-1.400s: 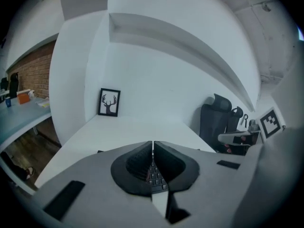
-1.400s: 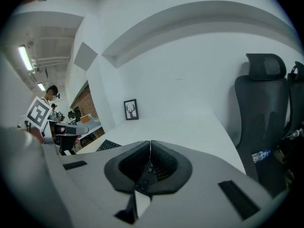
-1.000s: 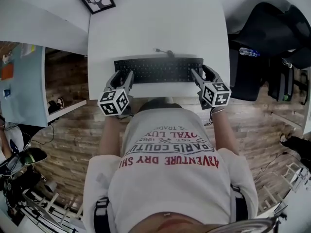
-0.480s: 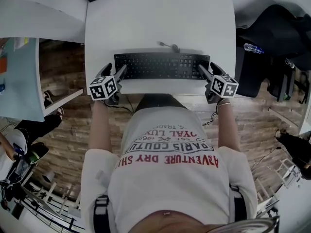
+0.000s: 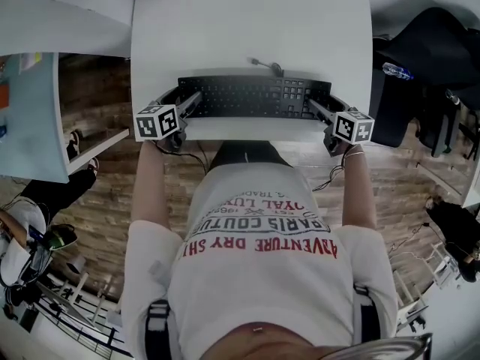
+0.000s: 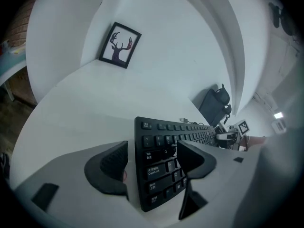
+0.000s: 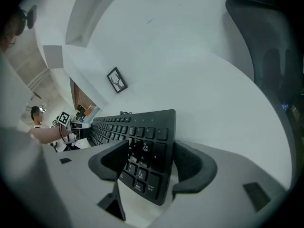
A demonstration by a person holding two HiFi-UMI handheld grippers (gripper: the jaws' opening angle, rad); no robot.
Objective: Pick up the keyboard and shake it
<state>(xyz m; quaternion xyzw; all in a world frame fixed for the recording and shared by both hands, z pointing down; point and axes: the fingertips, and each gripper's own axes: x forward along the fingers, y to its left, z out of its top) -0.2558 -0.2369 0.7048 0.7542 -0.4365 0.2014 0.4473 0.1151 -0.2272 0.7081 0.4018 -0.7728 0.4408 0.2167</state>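
A black keyboard (image 5: pixel 251 97) lies flat on the white table (image 5: pixel 247 28), close to its near edge. My left gripper (image 5: pixel 186 98) stands at its left end and my right gripper (image 5: pixel 323 105) at its right end. In the left gripper view the left gripper (image 6: pixel 152 150) is open, with the keyboard (image 6: pixel 164 167) end between its jaws. In the right gripper view the right gripper (image 7: pixel 151 151) straddles the number-pad end of the keyboard (image 7: pixel 137 127), also open. Both pairs of jaws have just been opening, and no pad presses on the keyboard.
The keyboard's cable (image 5: pixel 264 66) runs off its far edge. A framed deer picture (image 6: pixel 119 45) stands at the table's far left corner. A black chair (image 5: pixel 427 51) and a water bottle (image 5: pixel 397 71) are right of the table. Wooden floor lies below its near edge.
Both grippers have sunk towards the table with the keyboard. Their jaws have widened off its two ends, and the keyboard now rests flat on the table.
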